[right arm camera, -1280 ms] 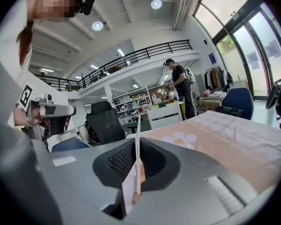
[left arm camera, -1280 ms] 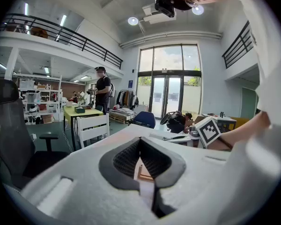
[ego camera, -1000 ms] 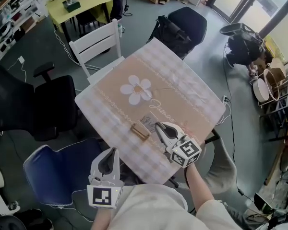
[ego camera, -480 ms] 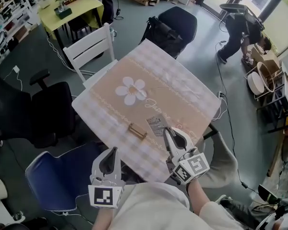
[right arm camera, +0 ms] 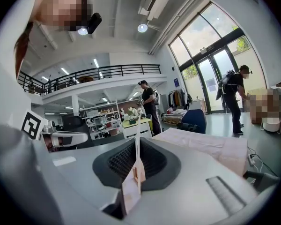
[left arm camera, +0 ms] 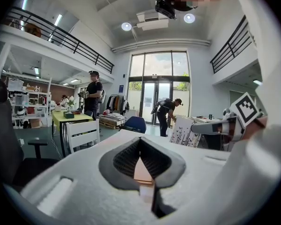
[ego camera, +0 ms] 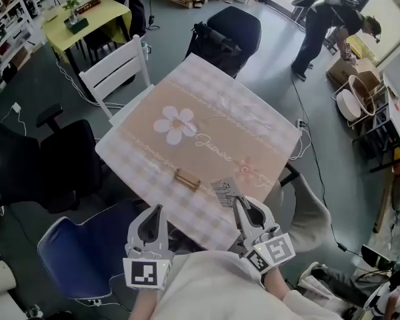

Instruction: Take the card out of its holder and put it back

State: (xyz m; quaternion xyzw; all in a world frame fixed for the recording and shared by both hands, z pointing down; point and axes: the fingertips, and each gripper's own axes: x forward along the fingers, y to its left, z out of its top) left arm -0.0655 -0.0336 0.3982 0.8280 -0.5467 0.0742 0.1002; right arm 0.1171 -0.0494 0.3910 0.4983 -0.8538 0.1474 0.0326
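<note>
A small wooden card holder [ego camera: 187,179] lies on the flower-patterned table [ego camera: 220,125] near its front edge, with no card in it. The white printed card [ego camera: 225,192] hangs to the right of the holder, clear of it, and my right gripper [ego camera: 239,204] is shut on the card's lower edge. In the right gripper view the card [right arm camera: 136,146] stands edge-on between the dark pads. My left gripper [ego camera: 157,211] hovers off the table's front edge, jaws together and holding nothing. From the left gripper view I see the card [left arm camera: 182,131] held up beside the right gripper [left arm camera: 210,127].
A white chair [ego camera: 113,72] stands at the table's far left, a black office chair [ego camera: 233,29] behind it, another [ego camera: 60,159] to the left, and a blue chair [ego camera: 80,252] beside me. A person [ego camera: 327,19] bends over boxes at the back right.
The right gripper has drawn the card away from the holder, down and to the right towards me. The left gripper has stayed where it was.
</note>
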